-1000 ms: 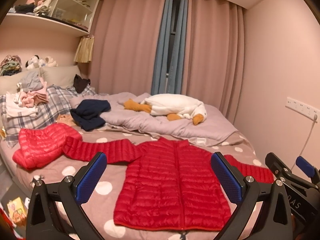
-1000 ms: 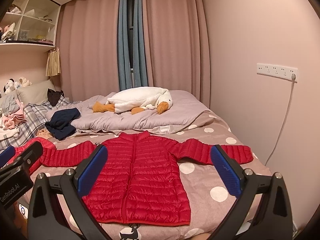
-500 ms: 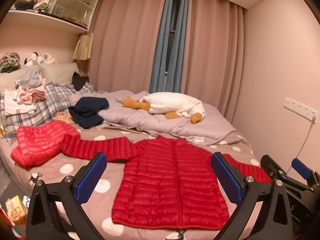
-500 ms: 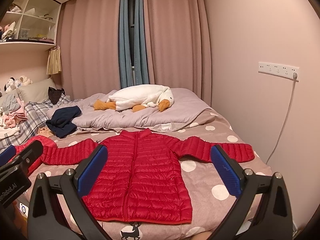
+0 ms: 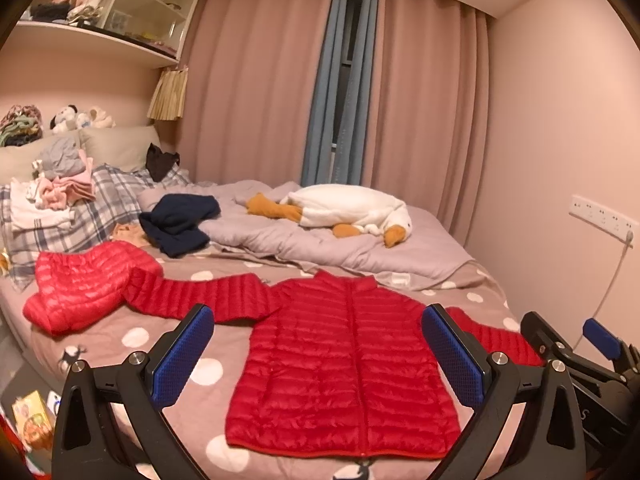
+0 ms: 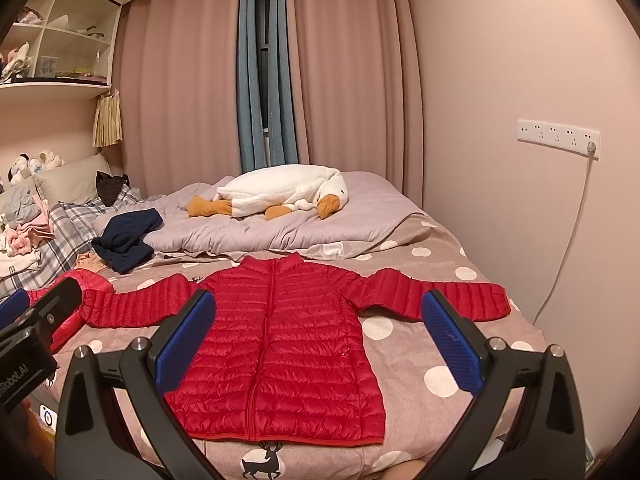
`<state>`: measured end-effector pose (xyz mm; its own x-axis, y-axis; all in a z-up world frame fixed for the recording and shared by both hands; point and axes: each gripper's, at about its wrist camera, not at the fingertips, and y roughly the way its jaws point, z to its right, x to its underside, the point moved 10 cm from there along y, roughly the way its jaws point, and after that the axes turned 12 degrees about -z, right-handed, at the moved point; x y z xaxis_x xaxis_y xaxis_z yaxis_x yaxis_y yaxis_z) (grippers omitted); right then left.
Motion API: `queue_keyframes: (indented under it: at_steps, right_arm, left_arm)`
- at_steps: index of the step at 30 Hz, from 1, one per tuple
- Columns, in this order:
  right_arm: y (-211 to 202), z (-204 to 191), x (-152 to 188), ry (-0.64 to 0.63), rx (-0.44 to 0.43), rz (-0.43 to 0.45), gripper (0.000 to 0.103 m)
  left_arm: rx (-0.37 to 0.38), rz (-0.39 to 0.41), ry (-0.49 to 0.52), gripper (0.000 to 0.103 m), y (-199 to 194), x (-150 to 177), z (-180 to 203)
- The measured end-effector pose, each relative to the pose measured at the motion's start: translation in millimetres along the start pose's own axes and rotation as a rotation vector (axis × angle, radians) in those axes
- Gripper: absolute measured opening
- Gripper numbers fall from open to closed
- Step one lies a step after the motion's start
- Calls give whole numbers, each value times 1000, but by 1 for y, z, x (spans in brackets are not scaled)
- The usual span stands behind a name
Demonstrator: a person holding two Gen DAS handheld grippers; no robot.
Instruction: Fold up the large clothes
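A red quilted puffer jacket (image 5: 340, 360) lies flat, zipped and front up, on the polka-dot bed cover (image 6: 436, 376), with both sleeves spread out to the sides; it also shows in the right wrist view (image 6: 280, 344). My left gripper (image 5: 316, 352) is open and empty, held above the near edge of the bed in front of the jacket's hem. My right gripper (image 6: 320, 340) is open and empty too, level with it, to its right. A second red puffer garment (image 5: 84, 284) lies bunched at the left, against the jacket's left sleeve.
A white goose plush (image 6: 280, 196) lies on a crumpled lilac duvet (image 6: 272, 232) behind the jacket. A navy garment (image 5: 176, 220) and piles of clothes on a plaid blanket (image 5: 76, 216) are at the back left. The wall with sockets (image 6: 556, 132) borders the bed's right side.
Both grippers have drifted slightly, so the jacket sits a little differently in each view. Nothing on the bed has moved and both grippers stay open.
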<state>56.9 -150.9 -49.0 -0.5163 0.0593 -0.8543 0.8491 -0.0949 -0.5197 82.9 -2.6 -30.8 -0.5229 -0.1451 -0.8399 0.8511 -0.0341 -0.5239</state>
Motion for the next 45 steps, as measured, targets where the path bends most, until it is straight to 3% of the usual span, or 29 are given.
queue_keyframes:
  at_steps: [45]
  right_arm:
    - [-12,11,4,-2,6,-8,103]
  left_arm:
    - [14,-1,23,103,-18,7,5]
